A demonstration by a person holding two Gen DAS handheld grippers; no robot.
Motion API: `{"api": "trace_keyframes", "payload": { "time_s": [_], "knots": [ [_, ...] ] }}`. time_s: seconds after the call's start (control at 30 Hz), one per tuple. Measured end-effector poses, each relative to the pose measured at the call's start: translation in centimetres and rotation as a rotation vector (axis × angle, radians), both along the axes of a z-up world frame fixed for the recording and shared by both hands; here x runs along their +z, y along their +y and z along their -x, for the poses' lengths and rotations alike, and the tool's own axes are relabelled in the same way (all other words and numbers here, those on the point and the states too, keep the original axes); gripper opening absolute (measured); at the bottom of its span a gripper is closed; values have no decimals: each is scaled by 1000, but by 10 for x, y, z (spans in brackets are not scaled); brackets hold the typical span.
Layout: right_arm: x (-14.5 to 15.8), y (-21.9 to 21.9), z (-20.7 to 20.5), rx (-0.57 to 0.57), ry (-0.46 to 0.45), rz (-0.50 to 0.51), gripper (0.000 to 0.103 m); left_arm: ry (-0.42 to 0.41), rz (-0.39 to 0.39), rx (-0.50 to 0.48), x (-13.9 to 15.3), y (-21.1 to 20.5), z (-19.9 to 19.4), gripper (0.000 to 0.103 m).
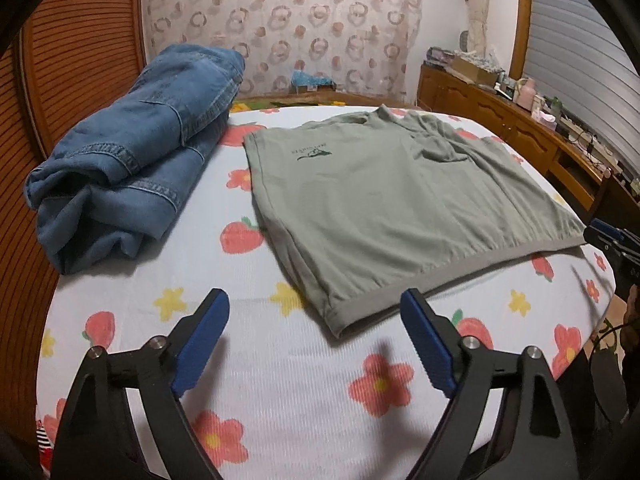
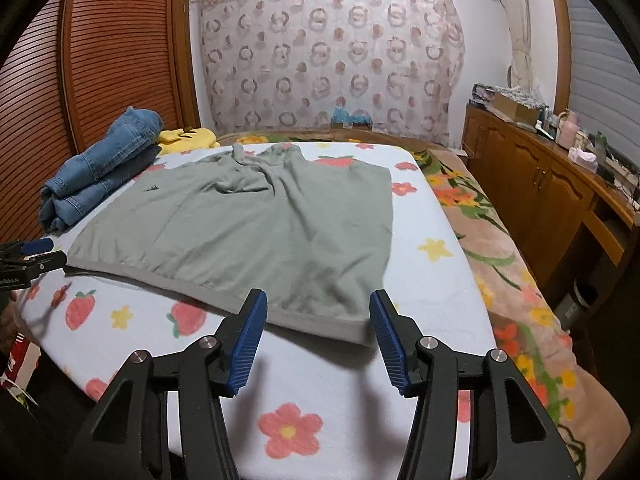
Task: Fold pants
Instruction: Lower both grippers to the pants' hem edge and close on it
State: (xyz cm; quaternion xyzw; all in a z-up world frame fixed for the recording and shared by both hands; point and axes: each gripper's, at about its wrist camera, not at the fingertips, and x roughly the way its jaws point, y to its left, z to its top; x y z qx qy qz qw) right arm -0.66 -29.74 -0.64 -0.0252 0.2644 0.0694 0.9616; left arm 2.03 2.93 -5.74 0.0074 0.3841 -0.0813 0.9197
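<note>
A bed [image 1: 280,400] fills most of the room, covered with a white sheet [image 2: 340,392] printed with red flowers, strawberries and yellow stars. Along its right side a peach floral blanket [image 2: 500,248] shows beyond the sheet, and past that runs a long wooden sideboard [image 2: 532,184] crowded with small clutter. A patterned curtain [image 2: 332,56] hangs on the far wall, and slatted wooden doors [image 2: 116,60] stand to the left.

Spread flat in the middle of the sheet lies a grey-green garment [image 1: 400,200] with a small dark logo and a banded hem toward the near edge; it is wrinkled at its far end. To its left, close to the slatted doors, sits a pair of blue jeans [image 1: 132,152], folded into a thick bundle, just beside the green cloth.

The left gripper [image 1: 316,312] hovers near the hem's left corner, jaws spread wide and empty. The right gripper [image 2: 316,308] hangs over the hem's right corner, jaws likewise parted, holding nothing.
</note>
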Motion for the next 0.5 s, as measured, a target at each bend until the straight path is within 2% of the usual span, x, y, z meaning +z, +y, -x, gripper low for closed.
{"api": "trace_keyframes", "payload": {
  "time_s": [0.23,0.4,0.5],
  "knots": [
    [0,-1,5,-2,6,-5,55,30,-11,-19,-7,1,4,79],
    [-3,-3,1,-4,17,-8,55,46,0,-24,-10,3,2,65],
    [-3,-3,-3,2,21,-9,55,47,5,-27,-11,3,2,63]
  ]
}}
